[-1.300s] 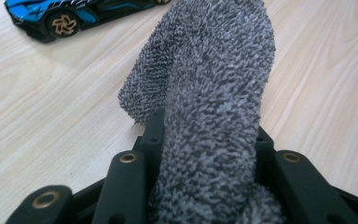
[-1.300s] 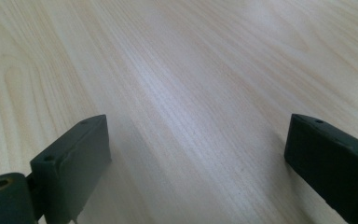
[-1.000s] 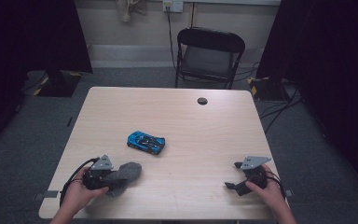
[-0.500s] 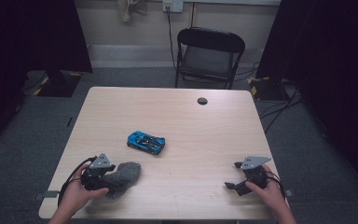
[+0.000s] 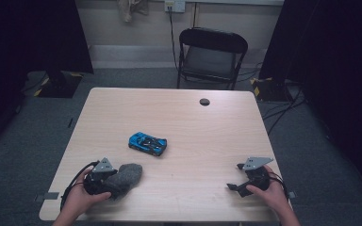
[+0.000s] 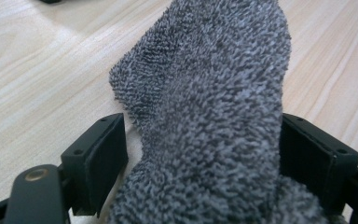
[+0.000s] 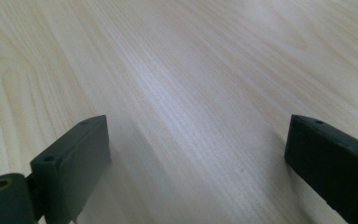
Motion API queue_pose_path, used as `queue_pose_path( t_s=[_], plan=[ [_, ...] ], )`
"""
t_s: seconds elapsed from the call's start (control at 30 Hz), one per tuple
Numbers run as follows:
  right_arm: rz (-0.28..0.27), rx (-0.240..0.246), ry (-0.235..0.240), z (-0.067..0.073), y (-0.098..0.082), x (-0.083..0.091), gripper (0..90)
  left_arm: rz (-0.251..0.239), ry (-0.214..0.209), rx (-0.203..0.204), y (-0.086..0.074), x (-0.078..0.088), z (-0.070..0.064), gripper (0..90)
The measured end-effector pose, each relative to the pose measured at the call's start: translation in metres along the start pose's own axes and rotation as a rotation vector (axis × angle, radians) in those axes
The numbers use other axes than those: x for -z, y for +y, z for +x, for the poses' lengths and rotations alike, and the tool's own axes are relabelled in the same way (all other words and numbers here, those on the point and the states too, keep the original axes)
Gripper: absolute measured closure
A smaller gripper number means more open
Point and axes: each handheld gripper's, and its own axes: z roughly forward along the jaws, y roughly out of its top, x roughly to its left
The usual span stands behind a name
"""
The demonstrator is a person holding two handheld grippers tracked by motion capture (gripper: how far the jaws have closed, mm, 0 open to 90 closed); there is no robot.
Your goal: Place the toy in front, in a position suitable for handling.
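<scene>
Cloth (image 5: 125, 175) — a grey, nubbly towel rag — lies bunched on the table (image 5: 188, 117) at its near left corner, toward the person from the blue toy car (image 5: 147, 143), which sits well apart near the table's middle. The left gripper (image 5: 111, 181) has just been opening its jaws: in the left gripper view the cloth (image 6: 205, 107) is between them, a gap on one side and the other pad at most brushing it, so the grip looks let go. I judge the setting-down as done, or else a fresh grasp as about to start; wiping or moving the cloth toward the car would be what is left.

The right gripper (image 5: 238, 184) rests far to the car's right by the near edge, jaws spread wide over bare wood with nothing between them.

Room is generous — open wood lies all around the car. The cloth is close to the near and left edges, so a backward pull could drag it off.
</scene>
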Motion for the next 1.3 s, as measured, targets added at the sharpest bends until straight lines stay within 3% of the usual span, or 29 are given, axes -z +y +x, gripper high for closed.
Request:
queue_pose_path(
  t_s=[0.07, 0.27, 0.33, 0.43, 0.5, 0.67, 0.93, 0.97, 1.3],
  plan=[
    [0.002, -0.029, 0.012, 0.0, 0.004, 0.0, 8.2, -0.006, 0.003, -0.008, -0.001, 0.0, 0.001, 18.4],
    [0.012, -0.024, -0.031, 0.004, 0.026, -0.004, 13.0, -0.035, 0.009, -0.046, -0.005, -0.001, 0.002, 17.0],
    [0.002, -0.057, -0.015, 0.005, 0.034, -0.008, 13.4, -0.049, 0.017, -0.055, -0.006, -0.003, 0.001, 16.7],
    [0.024, -0.046, -0.026, 0.006, 0.045, -0.018, 13.6, -0.074, 0.028, -0.081, -0.01, -0.004, -0.001, 15.0],
    [0.013, -0.062, -0.008, 0.007, 0.052, -0.025, 13.5, -0.088, 0.03, -0.084, -0.012, -0.004, 0.0, 14.9],
    [0.035, -0.038, 0.018, 0.009, 0.071, -0.042, 13.5, -0.096, 0.029, -0.086, -0.013, -0.004, -0.001, 14.9],
    [0.024, -0.014, 0.052, 0.014, 0.102, -0.063, 13.4, -0.091, 0.03, -0.086, -0.013, -0.004, 0.0, 14.8],
    [0.023, -0.003, 0.06, 0.017, 0.112, -0.07, 13.4, -0.092, 0.029, -0.087, -0.013, -0.004, 0.0, 14.7],
    [0.024, 0.011, 0.084, 0.026, 0.136, -0.093, 13.4, -0.089, 0.023, -0.096, -0.012, -0.005, 0.001, 13.9]
  ],
)
